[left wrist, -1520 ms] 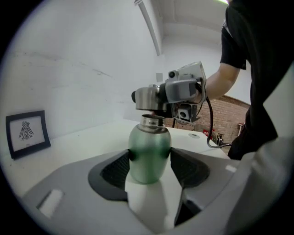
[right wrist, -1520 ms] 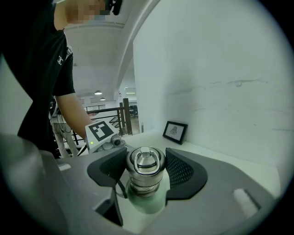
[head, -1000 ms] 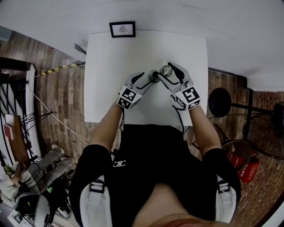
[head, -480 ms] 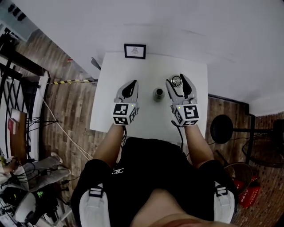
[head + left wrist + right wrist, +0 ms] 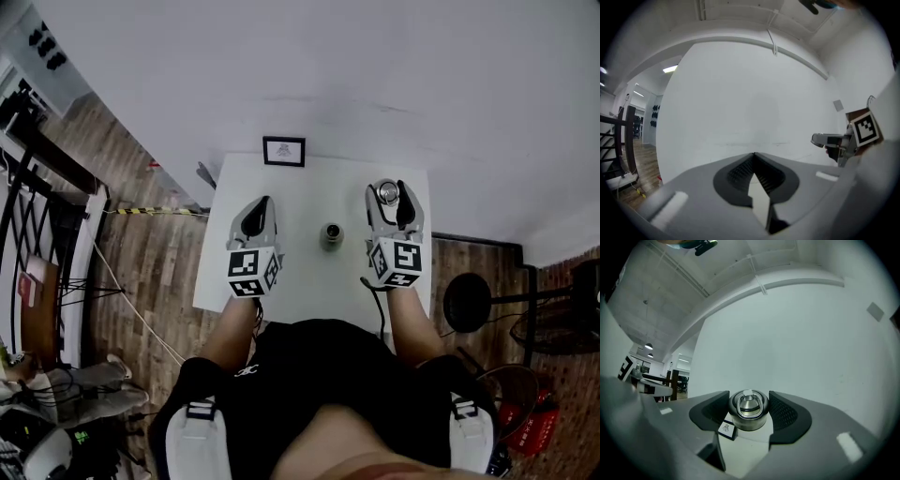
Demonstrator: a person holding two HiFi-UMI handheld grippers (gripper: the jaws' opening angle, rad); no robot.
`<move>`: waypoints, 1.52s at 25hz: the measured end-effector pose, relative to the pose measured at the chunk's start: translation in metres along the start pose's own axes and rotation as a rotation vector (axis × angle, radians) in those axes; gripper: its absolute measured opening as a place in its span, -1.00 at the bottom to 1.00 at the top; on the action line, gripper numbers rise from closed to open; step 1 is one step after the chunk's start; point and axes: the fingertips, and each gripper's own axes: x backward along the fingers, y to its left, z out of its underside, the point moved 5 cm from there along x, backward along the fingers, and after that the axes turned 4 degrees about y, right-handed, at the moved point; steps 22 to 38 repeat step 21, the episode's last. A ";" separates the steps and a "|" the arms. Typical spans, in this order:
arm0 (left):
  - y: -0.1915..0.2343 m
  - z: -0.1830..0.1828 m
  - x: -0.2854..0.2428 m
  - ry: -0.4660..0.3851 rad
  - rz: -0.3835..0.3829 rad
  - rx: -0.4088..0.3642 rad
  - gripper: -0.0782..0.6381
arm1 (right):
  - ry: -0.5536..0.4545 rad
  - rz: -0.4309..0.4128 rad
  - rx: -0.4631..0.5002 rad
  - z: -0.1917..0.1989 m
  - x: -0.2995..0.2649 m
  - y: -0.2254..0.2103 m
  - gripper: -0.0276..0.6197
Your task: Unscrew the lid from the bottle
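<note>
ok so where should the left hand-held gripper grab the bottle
Probably around the round body of the bottle, below the mouth, coming in level from the left. It stands upright on the table, so the side wall offers two opposite faces. The left hand-held gripper is shut and must open first.

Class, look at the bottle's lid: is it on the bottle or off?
Off. The lid is gripped between the jaws of the right gripper, while the bottle stands apart on the table.
</note>
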 end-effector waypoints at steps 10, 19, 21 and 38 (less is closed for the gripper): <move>-0.016 -0.009 -0.017 -0.013 0.050 -0.061 -0.63 | -0.010 0.022 -0.006 -0.003 -0.004 0.002 -0.09; -0.018 -0.010 -0.020 -0.008 0.074 -0.062 -0.63 | -0.014 0.015 -0.006 -0.007 -0.003 0.010 -0.09; -0.017 -0.010 -0.020 -0.009 0.078 -0.083 -0.63 | -0.020 0.011 -0.008 -0.008 -0.003 0.013 -0.09; -0.017 -0.010 -0.020 -0.009 0.078 -0.083 -0.63 | -0.020 0.011 -0.008 -0.008 -0.003 0.013 -0.09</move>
